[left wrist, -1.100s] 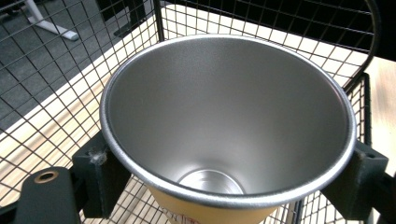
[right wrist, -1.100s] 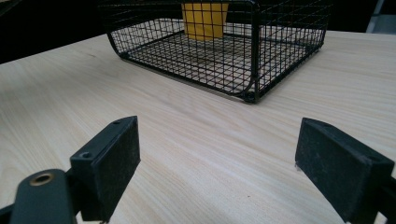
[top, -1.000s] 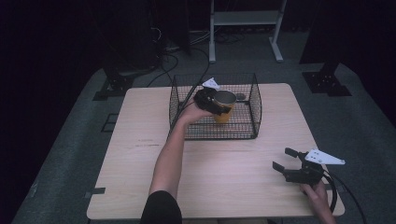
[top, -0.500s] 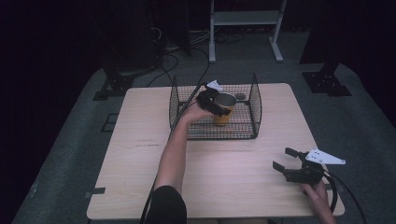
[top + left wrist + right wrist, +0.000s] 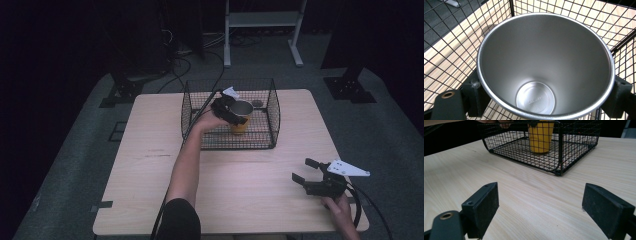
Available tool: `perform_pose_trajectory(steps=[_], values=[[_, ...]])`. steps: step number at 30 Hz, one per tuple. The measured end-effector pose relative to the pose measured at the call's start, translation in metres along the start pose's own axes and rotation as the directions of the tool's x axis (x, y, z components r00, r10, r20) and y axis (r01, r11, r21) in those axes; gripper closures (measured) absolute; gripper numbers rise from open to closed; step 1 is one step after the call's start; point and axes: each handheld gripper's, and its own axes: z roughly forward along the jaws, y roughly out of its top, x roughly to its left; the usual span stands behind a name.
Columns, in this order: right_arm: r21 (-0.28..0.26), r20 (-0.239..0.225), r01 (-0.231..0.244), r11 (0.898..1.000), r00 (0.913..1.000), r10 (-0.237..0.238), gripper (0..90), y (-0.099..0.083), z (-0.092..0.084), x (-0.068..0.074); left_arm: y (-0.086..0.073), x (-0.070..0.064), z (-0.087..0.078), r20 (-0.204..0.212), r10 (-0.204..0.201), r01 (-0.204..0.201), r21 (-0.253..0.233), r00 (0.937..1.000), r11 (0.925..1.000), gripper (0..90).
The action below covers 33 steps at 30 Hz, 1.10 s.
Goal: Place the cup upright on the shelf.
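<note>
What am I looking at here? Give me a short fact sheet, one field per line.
Setting: wooden table in a dark room
Container: black wire basket at the table's far side
Object: yellow cup with a steel inside, upright in the basket
Left gripper: reaches into the basket, jaws on either side of the cup's rim
Right gripper: open, holding nothing, low over the table's near right corner
Cup contents: nothing

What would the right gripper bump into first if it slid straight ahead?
Probably the black wire basket. The right gripper has open fingers aimed across bare wooden table at its near corner; the yellow metal cup stands inside, behind the mesh.
</note>
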Motion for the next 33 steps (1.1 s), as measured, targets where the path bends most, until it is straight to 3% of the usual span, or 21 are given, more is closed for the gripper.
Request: perform_pose_trajectory(steps=[18,33], values=[[-0.004,-0.001,-0.001,1.0,1.0,0.001,12.9,0.0,0.0,0.0,0.002,-0.004,0.0,-0.012,0.027,-0.027,0.001,0.9996,0.9996,4.8],[-0.004,0.003,-0.009,1.0,1.0,0.009,12.9,0.0,0.0,-0.001,0.008,-0.005,-0.014,-0.034,0.058,-0.059,-0.027,0.9977,0.9979,2.7]])
